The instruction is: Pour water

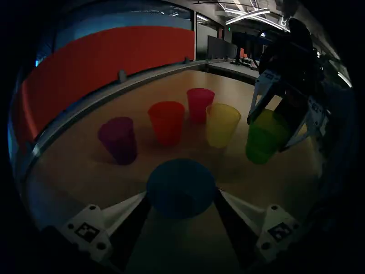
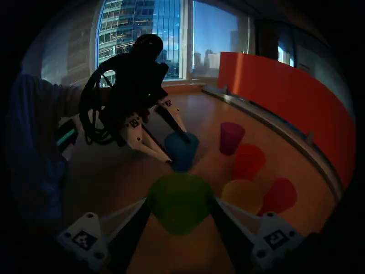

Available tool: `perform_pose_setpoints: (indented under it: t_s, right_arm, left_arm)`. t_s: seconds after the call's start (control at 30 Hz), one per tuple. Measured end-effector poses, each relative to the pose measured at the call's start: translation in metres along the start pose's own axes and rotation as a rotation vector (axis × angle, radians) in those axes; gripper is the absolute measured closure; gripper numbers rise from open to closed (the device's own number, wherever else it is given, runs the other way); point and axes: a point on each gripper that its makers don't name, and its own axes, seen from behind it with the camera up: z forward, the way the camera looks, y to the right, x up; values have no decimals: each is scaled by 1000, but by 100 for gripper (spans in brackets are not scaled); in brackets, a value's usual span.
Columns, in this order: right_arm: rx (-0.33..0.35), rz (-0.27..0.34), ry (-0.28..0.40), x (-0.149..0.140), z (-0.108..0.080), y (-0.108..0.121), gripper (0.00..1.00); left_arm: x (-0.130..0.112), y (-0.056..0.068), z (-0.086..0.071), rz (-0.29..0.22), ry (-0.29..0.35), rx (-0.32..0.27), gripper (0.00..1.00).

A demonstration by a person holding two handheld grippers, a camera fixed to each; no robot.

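My left gripper [image 1: 181, 195] is shut on a blue cup [image 1: 181, 182], held close in front of the camera above the wooden table [image 1: 77, 173]. At the right of the left gripper view, my right gripper [image 1: 270, 130] is shut on a green cup [image 1: 262, 141], which leans a little. In the right gripper view the green cup [image 2: 180, 203] sits between the right gripper's [image 2: 180, 205] fingers. Beyond it the left gripper [image 2: 177, 147] holds the blue cup [image 2: 182, 150]. I cannot tell whether either cup holds water.
Several cups stand on the table: purple [image 1: 118, 139], orange-red [image 1: 167, 122], pink [image 1: 200, 104] and yellow [image 1: 222, 124]. An orange partition [image 1: 91, 59] runs along the table's far edge. A blue sleeve [image 2: 32, 150] is at the left of the right gripper view.
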Motion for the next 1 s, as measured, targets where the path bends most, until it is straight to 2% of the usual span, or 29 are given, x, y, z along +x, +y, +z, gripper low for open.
perform_pose_setpoints:
  t_s: [0.27,0.57,1.0]
  right_arm:
    - [-3,5,0,-7,9,-2,9]
    - [-1,16,-4,-16,23,-6,9]
    - [-3,21,-7,-25,29,-8,9]
  left_arm:
    - [-9,-6,-8,-8,-13,31,6]
    - [-21,-8,-25,-8,-21,59,6]
    - [-26,-5,-36,-8,-19,67,6]
